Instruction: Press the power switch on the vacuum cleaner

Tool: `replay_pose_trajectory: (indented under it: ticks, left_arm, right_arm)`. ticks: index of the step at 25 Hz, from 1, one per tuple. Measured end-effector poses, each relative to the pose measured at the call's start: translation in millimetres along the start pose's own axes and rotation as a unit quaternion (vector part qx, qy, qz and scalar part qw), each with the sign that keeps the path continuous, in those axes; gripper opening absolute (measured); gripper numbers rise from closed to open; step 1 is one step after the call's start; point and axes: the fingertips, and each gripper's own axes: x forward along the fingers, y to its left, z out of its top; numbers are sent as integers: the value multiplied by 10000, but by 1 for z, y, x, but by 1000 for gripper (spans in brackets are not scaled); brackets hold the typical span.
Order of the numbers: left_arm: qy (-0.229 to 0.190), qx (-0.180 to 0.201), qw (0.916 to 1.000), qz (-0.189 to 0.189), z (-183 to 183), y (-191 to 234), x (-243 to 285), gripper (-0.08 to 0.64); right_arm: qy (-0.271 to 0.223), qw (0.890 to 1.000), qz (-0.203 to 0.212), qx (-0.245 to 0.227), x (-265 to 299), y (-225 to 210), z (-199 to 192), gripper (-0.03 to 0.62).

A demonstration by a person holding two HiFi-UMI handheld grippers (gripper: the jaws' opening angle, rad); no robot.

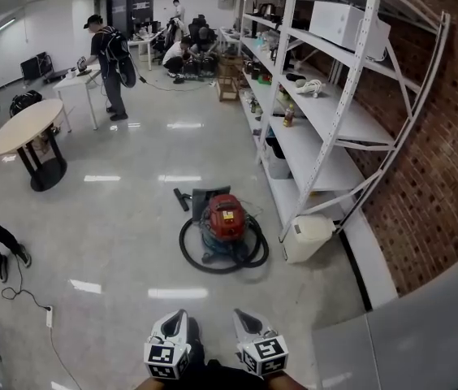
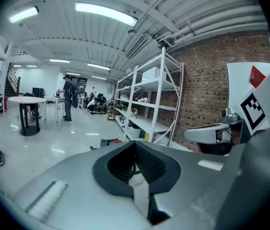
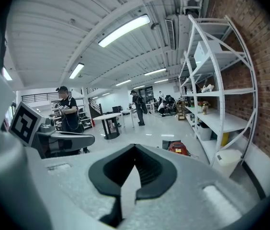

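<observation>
A red vacuum cleaner [image 1: 225, 217] stands on the glossy floor beside the shelving, with its black hose [image 1: 221, 260] coiled around it and a dark floor nozzle [image 1: 183, 199] behind it. In the right gripper view the vacuum cleaner [image 3: 179, 148] shows small and far ahead. Only a sliver of the vacuum cleaner [image 2: 116, 141] peeks over the jaws in the left gripper view. My left gripper [image 1: 179, 317] and right gripper [image 1: 242, 316] are held side by side at the bottom of the head view, well short of the machine. Both are shut and hold nothing.
White metal shelving [image 1: 318, 112] runs along the brick wall on the right, with a white bin [image 1: 306, 236] at its foot next to the vacuum. A round table [image 1: 26, 126] stands at the left. People stand at the far tables and at the left edge. A power strip [image 1: 48, 316] with its cable lies on the floor.
</observation>
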Motion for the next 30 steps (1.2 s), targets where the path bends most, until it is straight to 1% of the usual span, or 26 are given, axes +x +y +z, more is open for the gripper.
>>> replay_pose_trajectory:
  ticks: [10, 16, 21, 30]
  left_arm:
    - [163, -49, 9998, -75, 0, 34, 41, 14]
    - [245, -145, 9996, -31, 3, 63, 73, 14]
    - [234, -220, 9994, -84, 14, 85, 107, 14]
    - [73, -275, 9992, -264, 55, 115, 160, 14]
  right_arm:
    - [117, 9998, -180, -48, 56, -20, 17, -8]
    - [305, 9994, -153, -71, 100, -28, 23, -8]
    - [434, 9988, -147, -163, 138, -36, 35, -8]
    - [460, 9979, -343, -297, 186, -57, 75, -8]
